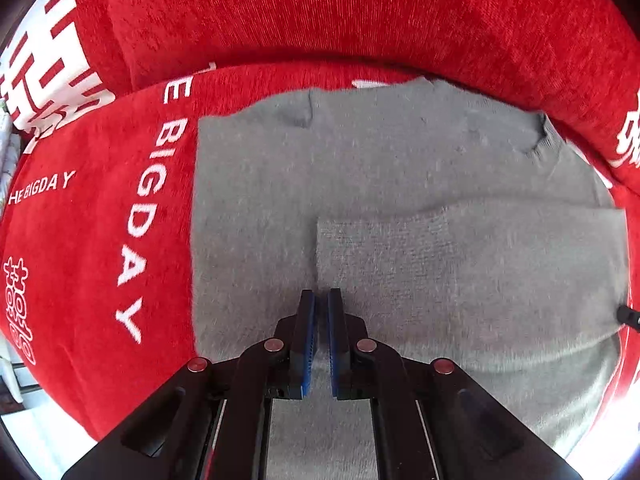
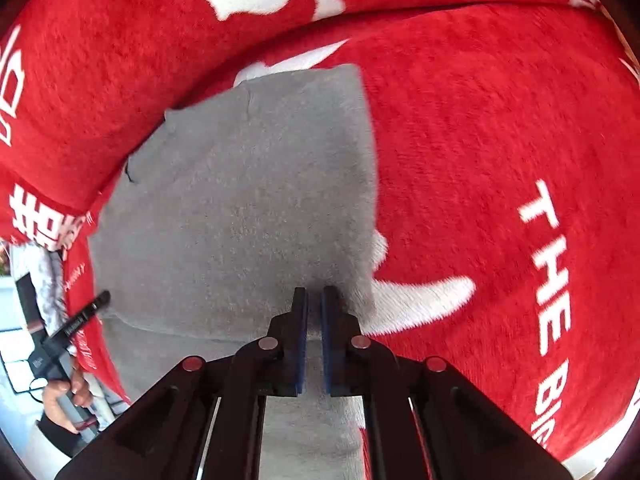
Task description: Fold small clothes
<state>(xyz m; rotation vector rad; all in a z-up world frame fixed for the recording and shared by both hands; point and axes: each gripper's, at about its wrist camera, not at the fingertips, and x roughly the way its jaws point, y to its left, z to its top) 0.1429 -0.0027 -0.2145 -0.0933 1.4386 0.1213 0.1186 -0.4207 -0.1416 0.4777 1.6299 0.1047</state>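
Observation:
A small grey knit garment (image 1: 400, 184) lies flat on a red plush cover, with one part folded across its near right side (image 1: 460, 256). My left gripper (image 1: 321, 294) hovers over the garment's middle, at the corner of the folded part, its blue-padded jaws nearly closed with a thin gap and nothing between them. In the right wrist view the same garment (image 2: 248, 200) fills the centre. My right gripper (image 2: 314, 292) is over its right edge, jaws nearly closed and empty. The other gripper's tip (image 2: 98, 304) and the hand holding it show at the left edge.
The red cover (image 1: 100, 240) carries white lettering such as "THE BIG DAY" and large white characters. A raised red cushion back (image 1: 340, 12) runs behind the garment. Bright floor shows at the lower left corner of the left wrist view (image 1: 40, 432).

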